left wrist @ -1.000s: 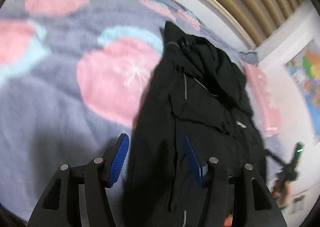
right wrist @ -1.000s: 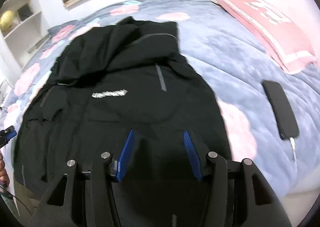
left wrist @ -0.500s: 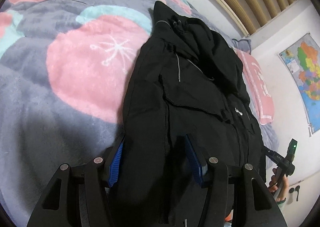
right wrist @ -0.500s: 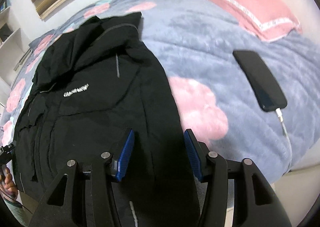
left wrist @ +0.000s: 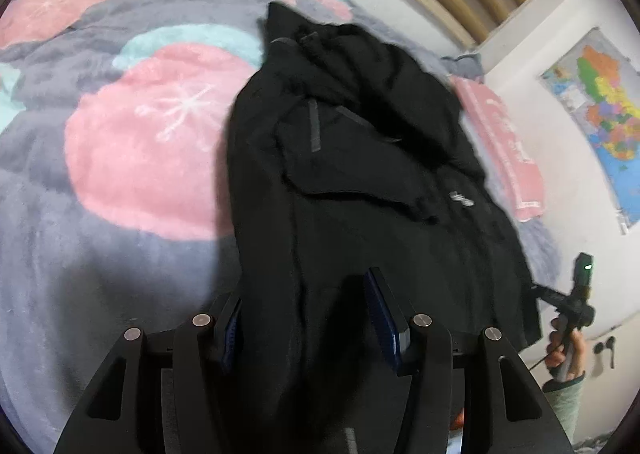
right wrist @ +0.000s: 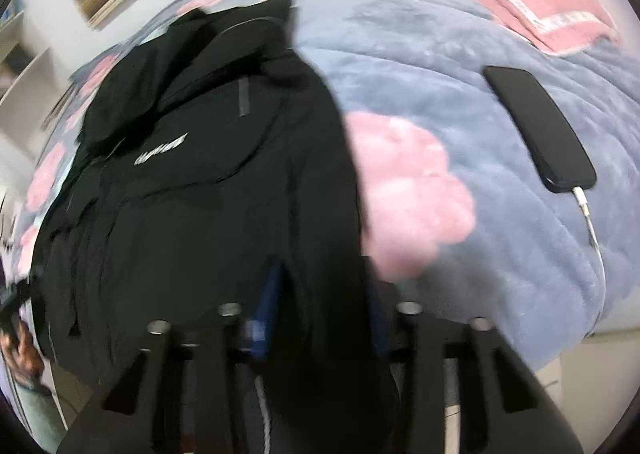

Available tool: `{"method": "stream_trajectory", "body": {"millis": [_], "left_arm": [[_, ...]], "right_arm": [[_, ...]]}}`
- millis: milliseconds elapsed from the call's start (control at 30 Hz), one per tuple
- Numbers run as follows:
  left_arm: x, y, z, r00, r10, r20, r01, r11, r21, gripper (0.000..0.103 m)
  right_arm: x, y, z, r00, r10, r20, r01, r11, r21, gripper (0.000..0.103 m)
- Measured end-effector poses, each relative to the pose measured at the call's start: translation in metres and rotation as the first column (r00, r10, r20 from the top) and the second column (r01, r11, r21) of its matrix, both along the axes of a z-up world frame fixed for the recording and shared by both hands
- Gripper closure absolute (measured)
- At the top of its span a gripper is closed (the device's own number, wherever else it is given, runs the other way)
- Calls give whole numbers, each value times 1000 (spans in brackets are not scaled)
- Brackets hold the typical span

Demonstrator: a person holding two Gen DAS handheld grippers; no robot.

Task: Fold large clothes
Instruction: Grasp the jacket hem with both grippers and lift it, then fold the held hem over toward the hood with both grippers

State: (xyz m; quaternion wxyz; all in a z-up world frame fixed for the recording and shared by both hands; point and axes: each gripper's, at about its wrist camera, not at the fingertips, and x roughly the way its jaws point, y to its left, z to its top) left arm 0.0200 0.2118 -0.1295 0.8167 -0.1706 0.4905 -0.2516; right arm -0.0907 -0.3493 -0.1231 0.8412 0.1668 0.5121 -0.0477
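Two claws straddle the hem of the black hooded jacket (left wrist: 360, 182) on the fleece-covered bed: left claw (left wrist: 308, 318) wide, right claw (right wrist: 320, 310) narrower. Thick folds may slip free, or drag the black phone (right wrist: 540, 126).

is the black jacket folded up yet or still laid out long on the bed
Laid out long. The black jacket stretches full length on the blanket, hood at the far end, hem between both tongs; no crosswise fold shows.
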Motion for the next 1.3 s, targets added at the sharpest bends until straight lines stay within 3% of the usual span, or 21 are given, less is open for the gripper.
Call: {"method": "stream_trajectory", "body": {"millis": [67,133,233,400,533,667,767,933,967,1000,1033,1100,1300], "left_arm": [[-4,0,13,999,-29,21,31,994,-107,53],[-7,-1,28,998,-38,57,46,989,-142,53],[-9,-9,27,998,-43,35,46,993,-111,53],[-36,-2,0,999,-25,-22,23,998,-51,53],[-68,11,-13,996,-42,-76,38,998,-55,53],[-85,16,-15,998,-19,-65,17,999,-46,53],[-81,10,-16,998,1,-69,-1,1000,-5,65],[-77,4,-11,999,-9,-43,10,1000,23,69],[-76,5,-10,999,-7,-38,8,1000,26,75],[-76,5,-9,1000,-7,-30,7,1000,26,81],[-76,6,-7,1000,-6,-26,7,1000,22,83],[-76,9,-1,1000,1,1,-1,1000,-4,90],[-65,20,36,996,22,85,-12,993,-120,91]], "right_arm": [[-3,11,15,999,38,36,-39,999,13,76],[-6,17,31,993,72,95,-80,993,82,77],[-6,28,42,990,95,106,-107,988,107,76],[-13,32,6,997,75,7,-76,986,145,72],[-31,42,2,993,116,-5,-115,986,123,65],[-51,54,2,983,180,-21,-178,980,87,65],[-51,55,-7,983,172,-66,-169,985,44,62],[-51,48,-26,985,128,-118,-127,992,16,59],[-52,46,-30,985,130,-114,-127,991,36,63],[-54,46,-30,986,134,-97,-130,990,50,77],[-55,46,-29,987,135,-87,-131,990,48,85],[-56,44,-19,990,130,-48,-127,990,56,89],[-58,34,31,989,119,88,-128,987,101,92]]}}
